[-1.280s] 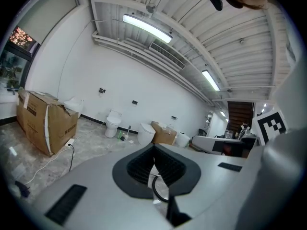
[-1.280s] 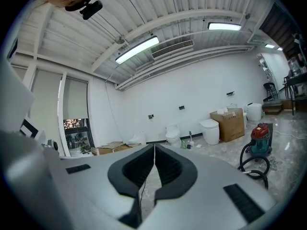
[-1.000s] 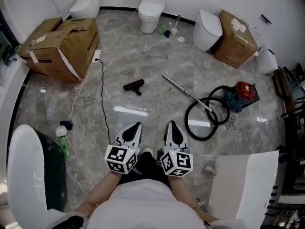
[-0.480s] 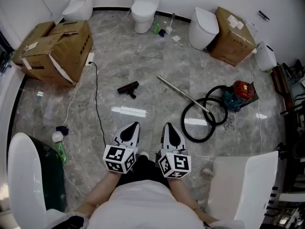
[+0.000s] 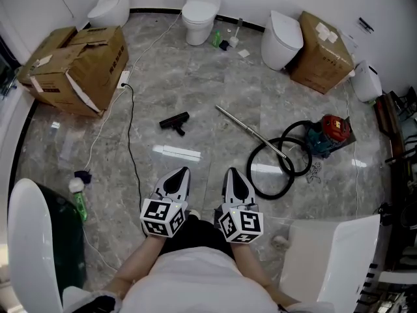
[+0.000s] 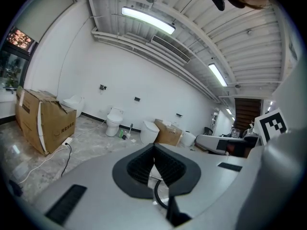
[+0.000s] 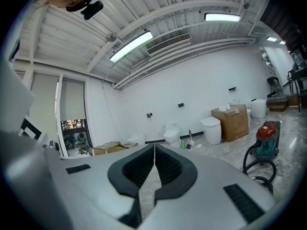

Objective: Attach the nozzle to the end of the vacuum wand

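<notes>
A black vacuum nozzle (image 5: 174,121) lies on the marble floor, ahead and slightly left of my grippers. The silver wand (image 5: 251,131) lies to its right, running diagonally into a coiled black hose (image 5: 273,168) that leads to a red and teal vacuum (image 5: 329,134). My left gripper (image 5: 182,172) and right gripper (image 5: 233,173) are held side by side in front of my body, well short of both parts. Both are shut with nothing between the jaws, as the left gripper (image 6: 154,146) and right gripper (image 7: 154,147) views confirm.
Cardboard boxes (image 5: 81,64) stand at the far left and another box (image 5: 322,52) at the far right. Toilets (image 5: 199,8) line the back wall. A black cable (image 5: 132,132) trails across the floor on the left. White fixtures (image 5: 329,256) stand close on both sides of me.
I have stepped forward: the nozzle, wand and hose sit slightly lower and nearer in the head view. Both grippers stay shut and side by side.
</notes>
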Tool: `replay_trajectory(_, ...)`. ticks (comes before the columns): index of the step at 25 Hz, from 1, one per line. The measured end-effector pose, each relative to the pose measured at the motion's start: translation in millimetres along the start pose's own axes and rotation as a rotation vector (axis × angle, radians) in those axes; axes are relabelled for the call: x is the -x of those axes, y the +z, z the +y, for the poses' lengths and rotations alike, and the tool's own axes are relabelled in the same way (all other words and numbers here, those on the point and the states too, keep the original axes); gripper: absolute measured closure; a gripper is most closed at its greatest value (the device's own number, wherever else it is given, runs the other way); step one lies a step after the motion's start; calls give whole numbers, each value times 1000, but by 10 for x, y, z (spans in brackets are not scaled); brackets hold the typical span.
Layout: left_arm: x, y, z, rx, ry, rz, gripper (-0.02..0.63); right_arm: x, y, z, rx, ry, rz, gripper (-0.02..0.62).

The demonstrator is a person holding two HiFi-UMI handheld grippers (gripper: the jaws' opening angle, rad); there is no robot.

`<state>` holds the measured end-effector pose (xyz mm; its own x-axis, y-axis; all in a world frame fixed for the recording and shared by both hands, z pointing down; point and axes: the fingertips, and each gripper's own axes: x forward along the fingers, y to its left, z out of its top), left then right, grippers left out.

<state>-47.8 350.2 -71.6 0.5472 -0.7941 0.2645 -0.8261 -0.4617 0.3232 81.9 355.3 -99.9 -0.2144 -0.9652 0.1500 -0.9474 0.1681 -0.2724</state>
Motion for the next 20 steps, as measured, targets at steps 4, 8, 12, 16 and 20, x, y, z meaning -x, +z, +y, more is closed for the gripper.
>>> replay_trajectory(4,-97,27,-28,-5,-3,7,598,-47,20,-116,-21,-13,-1,577)
replay_trajectory(8,-219,56,-48,-4,-8,19,598,-120,31,-192,-30,-16,10,577)
replay_trajectory(12,-414,104,15,1,-14,30,598,-262,68,-296,-32,-32,13,577)
replay_trajectory(16,-694,161,53,3,-31,31,598,-451,92,-459,-32,-55,14,577)
replay_trajectory(20,-969,256,102,8,-40,35,598,-720,187,-587,-35,-63,12,577)
